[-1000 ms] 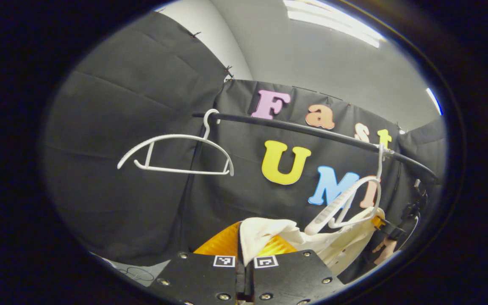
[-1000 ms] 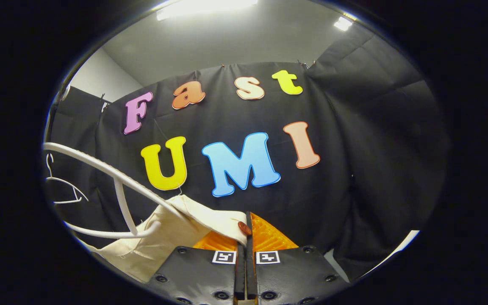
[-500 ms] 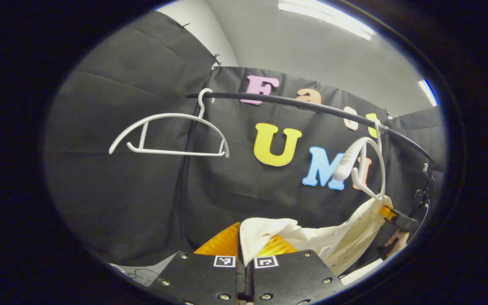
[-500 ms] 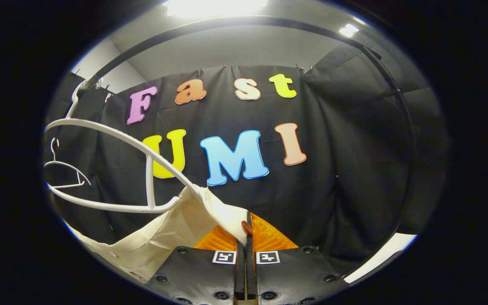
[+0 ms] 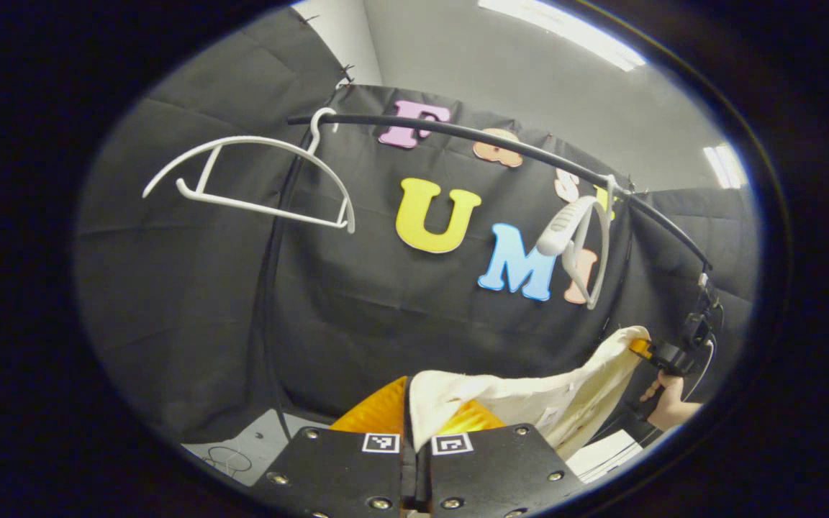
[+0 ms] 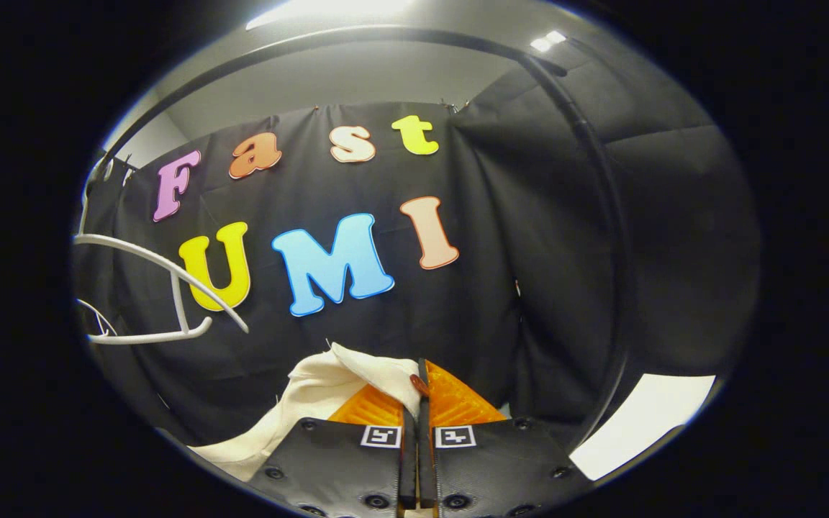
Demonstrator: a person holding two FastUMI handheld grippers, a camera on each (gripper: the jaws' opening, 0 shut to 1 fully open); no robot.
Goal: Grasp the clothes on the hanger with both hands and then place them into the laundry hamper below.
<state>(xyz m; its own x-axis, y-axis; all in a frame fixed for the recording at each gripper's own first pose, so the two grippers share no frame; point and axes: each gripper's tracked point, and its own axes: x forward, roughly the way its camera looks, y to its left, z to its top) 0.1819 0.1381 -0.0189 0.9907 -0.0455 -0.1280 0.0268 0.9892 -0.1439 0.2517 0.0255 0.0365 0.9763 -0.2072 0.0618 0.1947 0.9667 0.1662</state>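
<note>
Both grippers' fingers pinch the cream garment (image 5: 529,399) (apparently clear of the hanger (image 5: 578,241)).

garment (image 5: 529,399): plain cream, one brown button (image 6: 414,384)
hangers (image 5: 242,173): white
rail (image 5: 501,144): black
wall cloth (image 5: 191,288): black
ceiling (image 5: 515,65): pale grey

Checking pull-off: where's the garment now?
Off the hanger, the cream garment is stretched below the rail between the left gripper and right gripper.
</note>
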